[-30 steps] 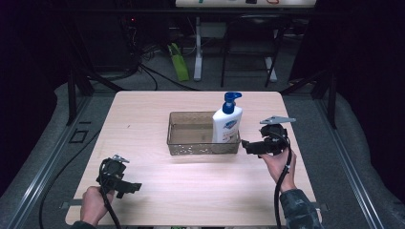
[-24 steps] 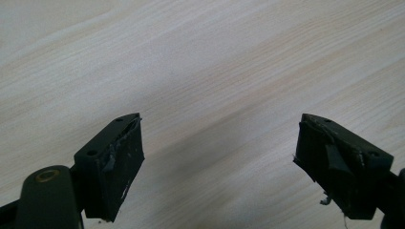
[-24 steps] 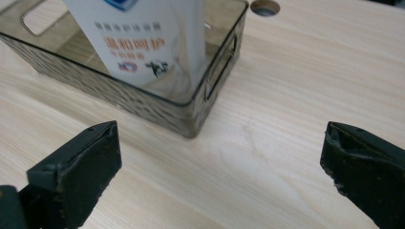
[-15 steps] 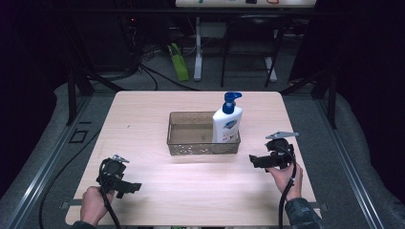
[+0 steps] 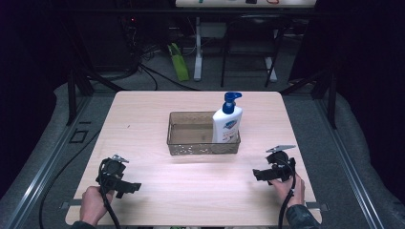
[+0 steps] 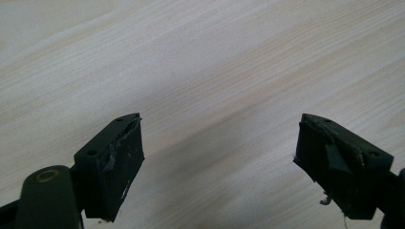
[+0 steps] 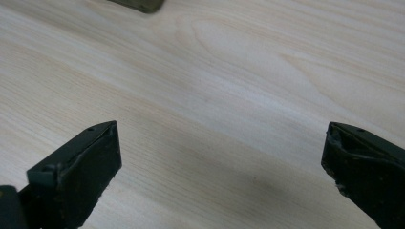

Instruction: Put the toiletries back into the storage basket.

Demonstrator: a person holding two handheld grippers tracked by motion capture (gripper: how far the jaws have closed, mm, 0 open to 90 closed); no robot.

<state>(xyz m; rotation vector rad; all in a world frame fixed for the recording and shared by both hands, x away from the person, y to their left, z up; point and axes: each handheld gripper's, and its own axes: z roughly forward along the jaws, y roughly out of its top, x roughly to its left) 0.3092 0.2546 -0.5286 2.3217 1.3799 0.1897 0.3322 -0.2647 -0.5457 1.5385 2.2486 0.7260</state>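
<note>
A white pump bottle [image 5: 227,125] with a blue cap stands upright in the right end of a brownish see-through basket [image 5: 191,147] at the table's middle. My left gripper [image 5: 130,188] rests low at the front left, held by a hand, jaws pointing right. In the left gripper view it [image 6: 219,138] is open over bare wood. My right gripper [image 5: 258,175] sits at the front right, well short of the basket, jaws pointing left. Over plain tabletop in the right gripper view, its [image 7: 222,143] jaws stand wide apart with nothing between them, and a corner of the basket [image 7: 138,5] shows at the top edge.
The light wooden table [image 5: 143,119] stands on a dark floor with cables and stand legs behind it. A green object [image 5: 177,62] lies on the floor beyond the far edge. Bare wood lies between the two grippers and around the basket.
My right gripper has drawn back from beside the bottle toward the table's front edge and dropped lower. The left gripper, bottle and basket have stayed put.
</note>
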